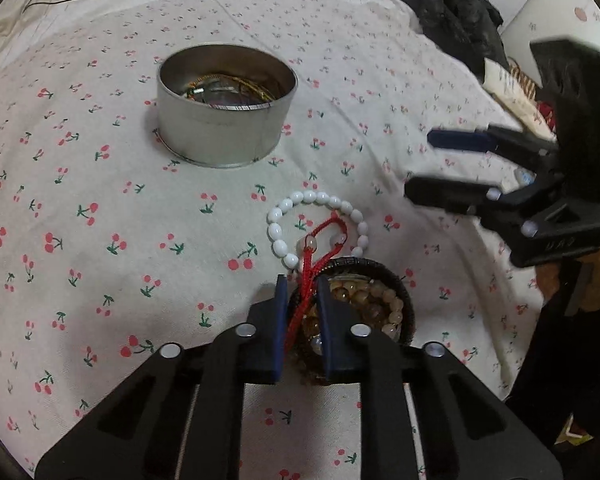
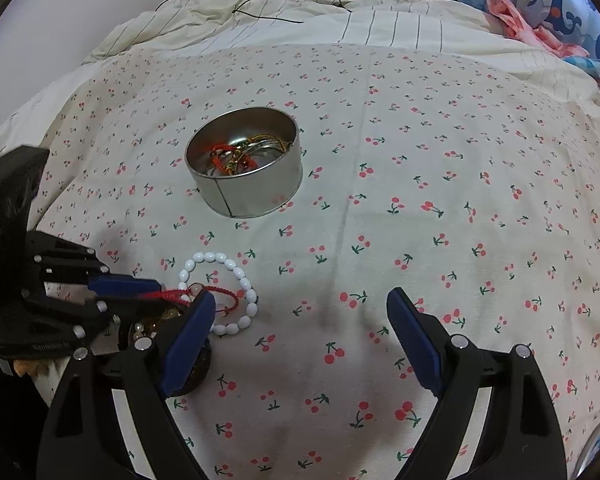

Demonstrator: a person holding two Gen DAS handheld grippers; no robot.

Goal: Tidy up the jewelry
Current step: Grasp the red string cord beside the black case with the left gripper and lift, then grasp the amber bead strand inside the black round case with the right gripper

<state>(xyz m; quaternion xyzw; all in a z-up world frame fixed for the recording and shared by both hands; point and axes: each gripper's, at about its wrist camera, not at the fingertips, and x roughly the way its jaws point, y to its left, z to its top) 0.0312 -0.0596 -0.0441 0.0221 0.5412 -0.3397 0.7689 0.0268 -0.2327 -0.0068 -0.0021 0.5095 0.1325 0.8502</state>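
The left gripper (image 1: 302,288) has its jaws drawn narrow on a red cord bracelet (image 1: 314,256), above a small dark dish (image 1: 404,300) of amber beads. The cord trails across a white bead bracelet (image 2: 224,292) lying on the cherry-print bedsheet (image 2: 420,200). The right gripper (image 2: 300,300) hangs nearby — jaws wide, holding nothing. Farther back on the sheet stands a round metal tin (image 2: 244,160) holding tangled jewelry.

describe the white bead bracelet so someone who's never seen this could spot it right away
On the cherry-print bedsheet, look on the near side of the round metal tin, toward the left gripper. The white bead bracelet lies flat there as an open ring of glossy oval beads. A red cord bracelet crosses it, and the dark woven bowl of brownish beads sits beside it; it is the only all-white piece.
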